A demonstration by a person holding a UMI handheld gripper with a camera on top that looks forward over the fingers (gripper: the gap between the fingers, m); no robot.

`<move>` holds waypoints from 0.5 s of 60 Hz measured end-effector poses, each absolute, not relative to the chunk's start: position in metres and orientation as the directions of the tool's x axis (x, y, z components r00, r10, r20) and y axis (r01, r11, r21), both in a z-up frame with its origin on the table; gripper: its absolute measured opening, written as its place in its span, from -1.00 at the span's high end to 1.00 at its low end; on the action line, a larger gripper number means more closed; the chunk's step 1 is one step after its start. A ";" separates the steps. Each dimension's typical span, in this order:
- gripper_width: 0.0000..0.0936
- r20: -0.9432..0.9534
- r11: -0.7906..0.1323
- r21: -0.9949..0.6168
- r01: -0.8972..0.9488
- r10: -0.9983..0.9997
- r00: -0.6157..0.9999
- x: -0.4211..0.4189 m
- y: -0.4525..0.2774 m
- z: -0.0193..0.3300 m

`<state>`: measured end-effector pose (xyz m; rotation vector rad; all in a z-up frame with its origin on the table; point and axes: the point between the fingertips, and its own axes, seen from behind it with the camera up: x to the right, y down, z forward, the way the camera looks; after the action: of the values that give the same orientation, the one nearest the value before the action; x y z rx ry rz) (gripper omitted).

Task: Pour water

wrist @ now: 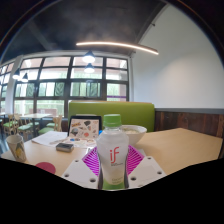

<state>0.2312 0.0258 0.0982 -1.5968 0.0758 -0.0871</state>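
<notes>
Directly ahead, a clear plastic bottle [113,152] with a pale green cap stands upright between the two fingers of the claw [113,165]; its white label carries a pink mark that looks like the letters "jf", and smaller print under it is too small to read; the magenta pads [93,160] sit against the bottle's left and right sides, so the claw appears to be pinching the bottle, with the white finger bodies angling outward below. Beyond the bottle, a pale wooden desk [185,143] stretches back; just behind the bottle and slightly to its right rests a white bowl [131,130]; to the left of the bottle stands a propped card or tablet [84,127] showing pictures, with writing that cannot be made out; near it lies a small dark object [64,147], and a sheet of white paper [48,139]. Behind the desk runs a green padded bench back [110,110]; farther off are large dark-framed windows [60,85], a long ceiling light [117,46] and a white wall [180,75].
</notes>
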 end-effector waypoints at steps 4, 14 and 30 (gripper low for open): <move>0.40 0.110 -0.065 -0.992 0.104 -0.093 0.990 0.212 0.026 0.098; 0.40 0.467 -0.031 -0.884 0.466 -0.058 0.882 0.130 0.014 0.156; 0.40 0.998 0.041 -0.036 0.998 -0.046 0.038 -0.032 0.031 0.184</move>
<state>-0.0325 0.0312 0.1836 -1.1626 -1.1666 -1.1740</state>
